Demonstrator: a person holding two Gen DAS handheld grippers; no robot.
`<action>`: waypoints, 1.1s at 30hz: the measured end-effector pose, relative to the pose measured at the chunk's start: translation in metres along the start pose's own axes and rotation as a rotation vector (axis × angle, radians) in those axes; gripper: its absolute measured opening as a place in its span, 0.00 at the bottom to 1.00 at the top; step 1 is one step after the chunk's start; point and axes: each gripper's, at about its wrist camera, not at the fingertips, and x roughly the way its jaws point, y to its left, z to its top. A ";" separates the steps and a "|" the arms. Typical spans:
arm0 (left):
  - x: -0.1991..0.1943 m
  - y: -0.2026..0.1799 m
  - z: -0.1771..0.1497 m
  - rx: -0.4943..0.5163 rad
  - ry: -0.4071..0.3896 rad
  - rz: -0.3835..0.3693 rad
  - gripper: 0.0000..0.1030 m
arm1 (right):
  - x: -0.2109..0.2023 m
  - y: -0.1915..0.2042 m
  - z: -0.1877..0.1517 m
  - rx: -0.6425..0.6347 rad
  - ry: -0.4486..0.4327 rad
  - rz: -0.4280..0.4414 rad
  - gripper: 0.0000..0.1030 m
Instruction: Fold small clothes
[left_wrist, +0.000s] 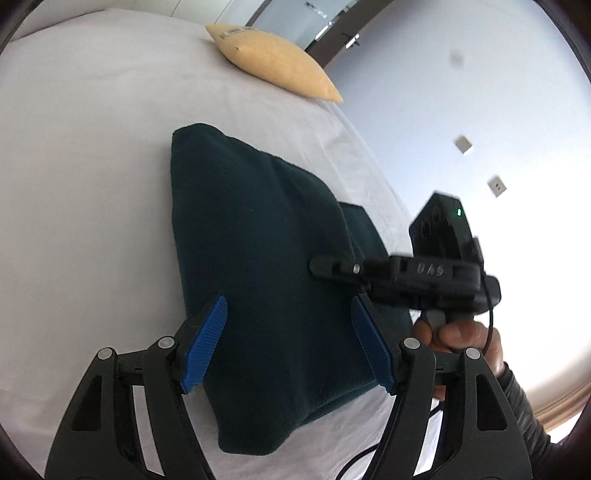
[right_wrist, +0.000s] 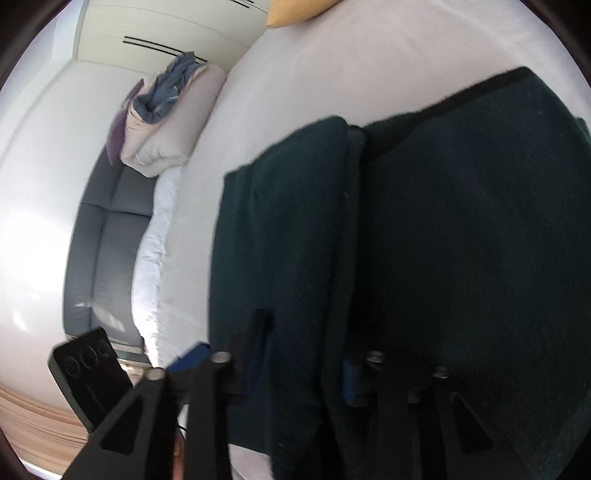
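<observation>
A dark green fleece garment (left_wrist: 266, 280) lies folded on the white bed sheet (left_wrist: 85, 192). My left gripper (left_wrist: 288, 332) is open, its blue pads (left_wrist: 207, 343) spread above the garment's near part, holding nothing. My right gripper (left_wrist: 332, 267) reaches in from the right at the garment's right edge. In the right wrist view the garment (right_wrist: 461, 240) fills the frame and drapes over my right gripper (right_wrist: 273, 369). The fingers are wide apart with cloth between and over them. The view is blurred.
A yellow pillow (left_wrist: 273, 59) lies at the far end of the bed. A pile of bedding and a blue cloth (right_wrist: 166, 110) sits on a grey sofa (right_wrist: 107, 229) beside the bed. A pale wall (left_wrist: 461, 92) lies to the right.
</observation>
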 end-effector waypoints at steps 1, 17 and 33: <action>-0.002 0.004 0.000 0.001 0.000 0.000 0.67 | -0.001 0.001 -0.001 -0.015 -0.005 -0.023 0.19; 0.077 -0.048 0.018 0.095 0.050 0.034 0.67 | -0.071 -0.036 -0.005 -0.014 -0.176 -0.115 0.14; 0.131 -0.031 0.042 0.087 0.111 -0.061 0.45 | -0.088 -0.080 -0.018 0.109 -0.240 -0.020 0.13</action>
